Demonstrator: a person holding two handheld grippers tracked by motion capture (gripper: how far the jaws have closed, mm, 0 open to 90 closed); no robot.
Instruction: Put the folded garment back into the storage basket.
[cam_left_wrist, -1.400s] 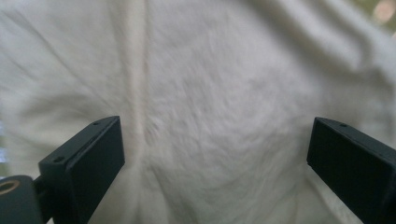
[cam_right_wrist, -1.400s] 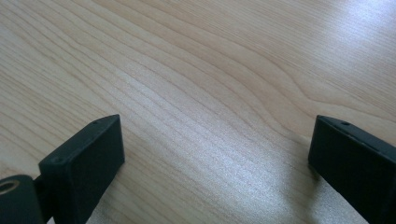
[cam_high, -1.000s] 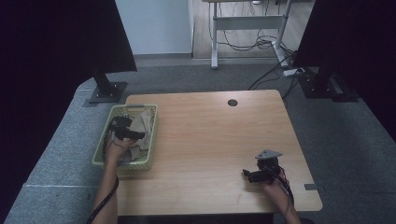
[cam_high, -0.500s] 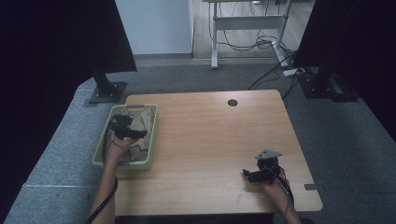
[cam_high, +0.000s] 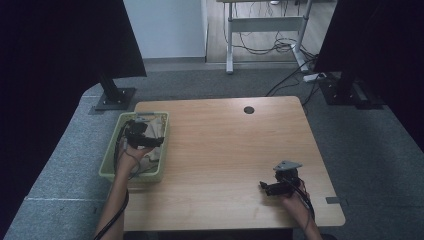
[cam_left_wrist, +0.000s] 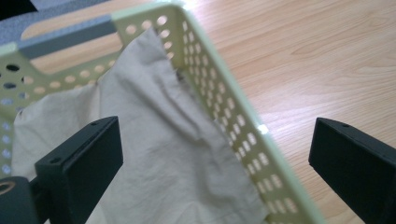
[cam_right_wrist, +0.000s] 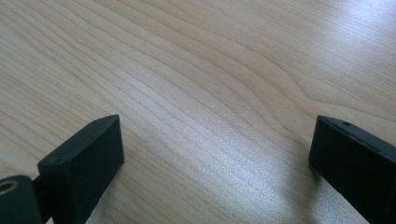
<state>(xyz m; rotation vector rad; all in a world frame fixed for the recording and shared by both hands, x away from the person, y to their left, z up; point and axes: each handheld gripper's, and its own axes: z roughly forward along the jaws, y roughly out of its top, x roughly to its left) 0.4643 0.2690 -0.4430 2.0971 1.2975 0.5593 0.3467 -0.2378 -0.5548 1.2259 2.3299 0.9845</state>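
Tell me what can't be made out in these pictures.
- Basket floor: in the high view the left gripper and forearm cover part; in the left gripper view the cloth covers it.
- Whatever lies under the cloth: hidden.
- Right gripper jaw tips: too small and dark in the high view.

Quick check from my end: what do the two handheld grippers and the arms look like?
Both grippers are black. The left gripper and right gripper each have two flat, blocky black fingers. A grey three-cornered plate tops the right one. Dark cables trail along bare, sleeveless forearms.
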